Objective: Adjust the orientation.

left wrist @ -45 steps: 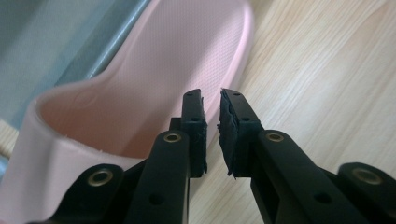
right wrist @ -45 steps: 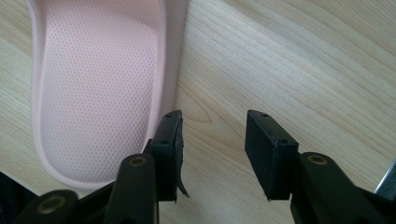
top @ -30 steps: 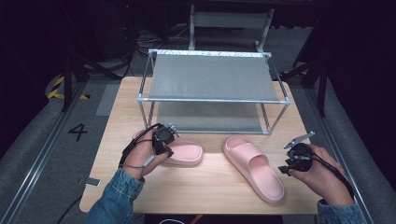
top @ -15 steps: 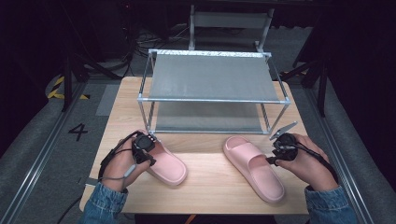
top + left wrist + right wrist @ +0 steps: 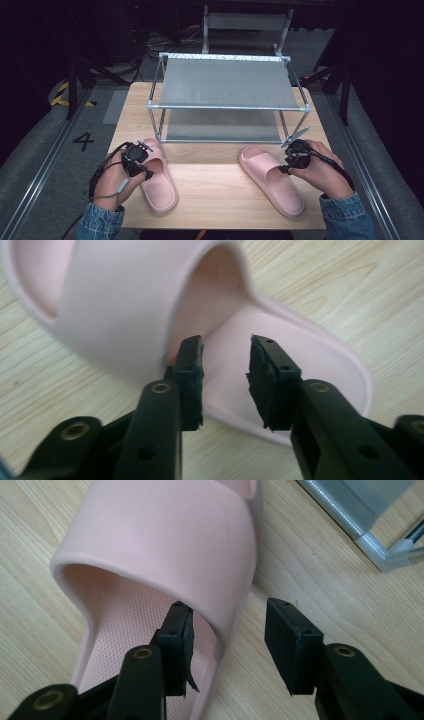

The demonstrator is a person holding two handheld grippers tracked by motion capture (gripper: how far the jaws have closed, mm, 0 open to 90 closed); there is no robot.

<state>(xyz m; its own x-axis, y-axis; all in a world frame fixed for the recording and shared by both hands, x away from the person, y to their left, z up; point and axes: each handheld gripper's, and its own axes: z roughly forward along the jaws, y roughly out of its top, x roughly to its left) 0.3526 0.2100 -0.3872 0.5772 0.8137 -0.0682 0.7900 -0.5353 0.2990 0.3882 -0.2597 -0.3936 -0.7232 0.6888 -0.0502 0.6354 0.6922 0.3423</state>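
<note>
Two pink slippers lie on the wooden table [image 5: 215, 200]. The left slipper [image 5: 159, 180] points away from me, and my left gripper [image 5: 146, 165] hovers at its near-left side. In the left gripper view the jaws [image 5: 226, 357] have just been opening; the slipper [image 5: 120, 300] lies beyond them and the pads press on nothing. My right gripper [image 5: 286, 167] is at the right slipper [image 5: 272, 180]. Its open jaws [image 5: 227, 625] straddle the side edge of that slipper's strap [image 5: 165, 535], one jaw inside and one outside, with the outer pad clear of it.
A metal-framed rack [image 5: 227, 82] with two grey mesh shelves stands at the back of the table; its corner post [image 5: 385, 555] is close to my right gripper. A strip of bare wood separates the two slippers. Dark floor and cables surround the table.
The left slipper has been swung from crosswise to lengthwise and shifted left with my left hand, whose jaws have spread. My right hand has moved in from the table's right edge to the right slipper.
</note>
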